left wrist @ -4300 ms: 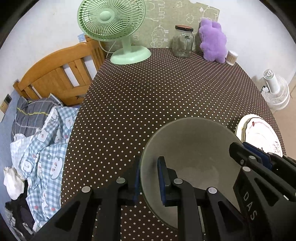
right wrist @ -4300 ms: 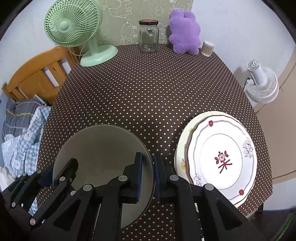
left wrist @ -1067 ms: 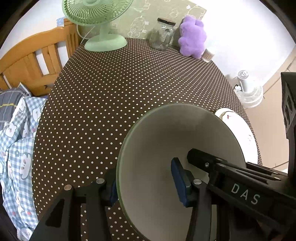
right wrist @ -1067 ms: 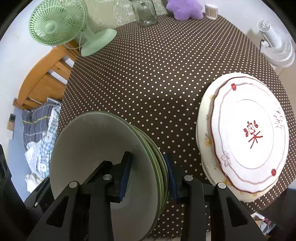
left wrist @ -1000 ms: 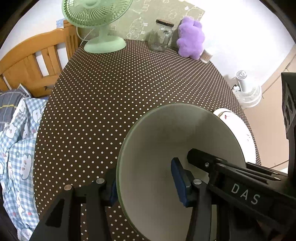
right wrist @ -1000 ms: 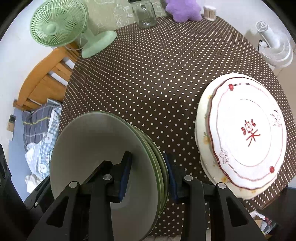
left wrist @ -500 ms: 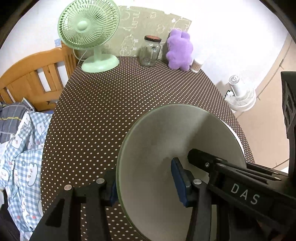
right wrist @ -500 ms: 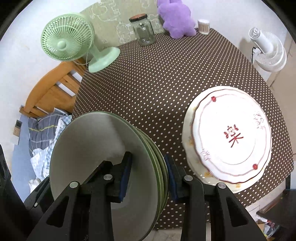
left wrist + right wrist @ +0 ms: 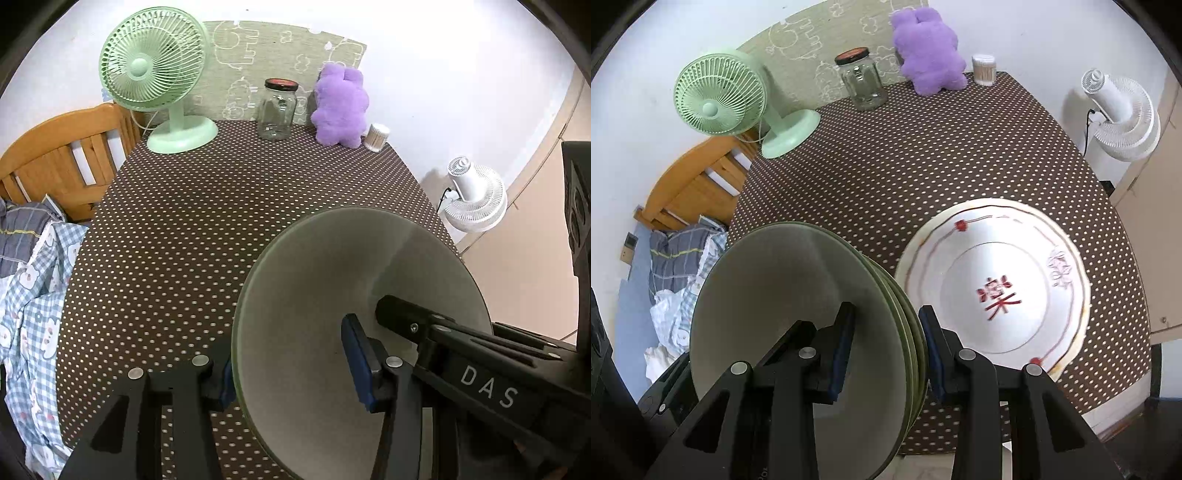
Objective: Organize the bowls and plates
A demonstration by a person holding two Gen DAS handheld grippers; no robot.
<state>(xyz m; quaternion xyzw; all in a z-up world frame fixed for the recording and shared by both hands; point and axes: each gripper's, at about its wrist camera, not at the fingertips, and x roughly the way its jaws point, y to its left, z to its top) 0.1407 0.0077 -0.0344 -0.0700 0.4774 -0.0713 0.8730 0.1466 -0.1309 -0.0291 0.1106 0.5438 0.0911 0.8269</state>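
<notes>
A stack of grey-green plates [image 9: 332, 295] is held up off the brown dotted table [image 9: 221, 221], tilted. My left gripper [image 9: 291, 373] is shut on the stack's left rim. My right gripper [image 9: 886, 347] is shut on the right rim of the same stack [image 9: 783, 306], with several plate edges between its pads. A white plate with a red pattern [image 9: 997, 288] lies on a cream plate at the table's near right. The right gripper's body [image 9: 480, 376] crosses the left wrist view.
At the table's far edge stand a green desk fan [image 9: 159, 85], a glass jar [image 9: 277, 110], a purple plush toy [image 9: 340, 110] and a cotton swab cup [image 9: 376, 136]. A wooden bed frame [image 9: 62, 155] and bedding lie left. A white floor fan [image 9: 1119, 110] stands right.
Both grippers have lifted the green stack off the table and tilted it. The views have risen and pulled back; the white plate has stayed on the table.
</notes>
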